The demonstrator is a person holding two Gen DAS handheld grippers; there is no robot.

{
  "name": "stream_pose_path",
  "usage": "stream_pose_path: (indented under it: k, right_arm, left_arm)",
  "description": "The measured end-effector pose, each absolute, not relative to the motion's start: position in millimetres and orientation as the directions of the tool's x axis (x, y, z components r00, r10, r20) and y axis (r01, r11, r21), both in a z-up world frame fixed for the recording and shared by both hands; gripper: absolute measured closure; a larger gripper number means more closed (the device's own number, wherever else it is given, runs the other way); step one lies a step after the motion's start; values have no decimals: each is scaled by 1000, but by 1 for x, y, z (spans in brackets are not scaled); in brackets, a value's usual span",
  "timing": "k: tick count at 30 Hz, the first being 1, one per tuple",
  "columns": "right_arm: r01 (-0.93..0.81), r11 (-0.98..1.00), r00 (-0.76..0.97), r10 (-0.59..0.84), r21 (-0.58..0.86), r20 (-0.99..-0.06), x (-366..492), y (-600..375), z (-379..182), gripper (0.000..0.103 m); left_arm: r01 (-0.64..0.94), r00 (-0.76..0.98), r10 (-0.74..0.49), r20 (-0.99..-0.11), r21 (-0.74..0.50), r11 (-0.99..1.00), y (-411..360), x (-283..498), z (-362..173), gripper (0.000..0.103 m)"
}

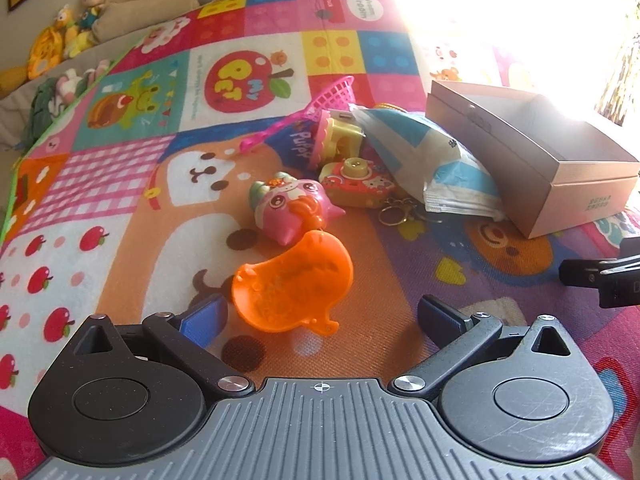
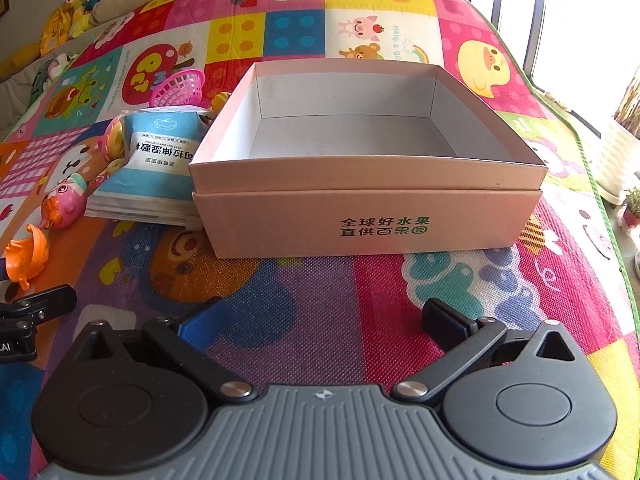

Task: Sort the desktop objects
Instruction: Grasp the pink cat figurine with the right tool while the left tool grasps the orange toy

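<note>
Hovering left hand-held gripper (image 1: 320, 316), jaws spread, nothing held, just short of orange scoop toy (image 1: 294, 286) | toy well left of empty cardboard box (image 2: 368, 184) | right hand-held gripper (image 2: 320, 320) open, facing box | risk — thin curved shell may skid or flip out of a pinch.

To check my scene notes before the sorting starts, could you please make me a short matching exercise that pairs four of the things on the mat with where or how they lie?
Things:
1. orange scoop
2. cardboard box
3. pink basket
4. wet-wipe pack

Places or states:
A. leaning against the box's side
B. nearest the left gripper
C. open, nothing inside
D. farthest back in the toy pile

Pairs: 1-B, 2-C, 3-D, 4-A
</note>
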State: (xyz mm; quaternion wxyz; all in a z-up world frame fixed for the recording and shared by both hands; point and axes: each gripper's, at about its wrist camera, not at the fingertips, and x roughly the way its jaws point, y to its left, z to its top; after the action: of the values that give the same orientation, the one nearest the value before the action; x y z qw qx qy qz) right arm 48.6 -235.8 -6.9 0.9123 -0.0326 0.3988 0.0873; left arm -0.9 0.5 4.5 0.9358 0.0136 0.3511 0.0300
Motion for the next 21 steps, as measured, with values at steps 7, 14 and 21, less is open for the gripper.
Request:
stream_pose_path:
  k: [7, 14, 21]
  right_arm:
    - [-224, 975, 676, 159, 5, -719, 41, -233, -7, 0]
    - [-419, 905, 732, 284, -79, -619, 12, -191, 21, 0]
    - [-608, 783, 692, 440, -133, -572, 27, -105, 42, 29]
  left_arm:
    - [-127, 754, 166, -636, 107, 986, 31, -12, 9, 0]
    - [-203, 744, 209, -635, 83, 976, 67, -17, 13, 0]
    - [-145, 736, 151, -660, 65, 987, 68, -19, 11, 0]
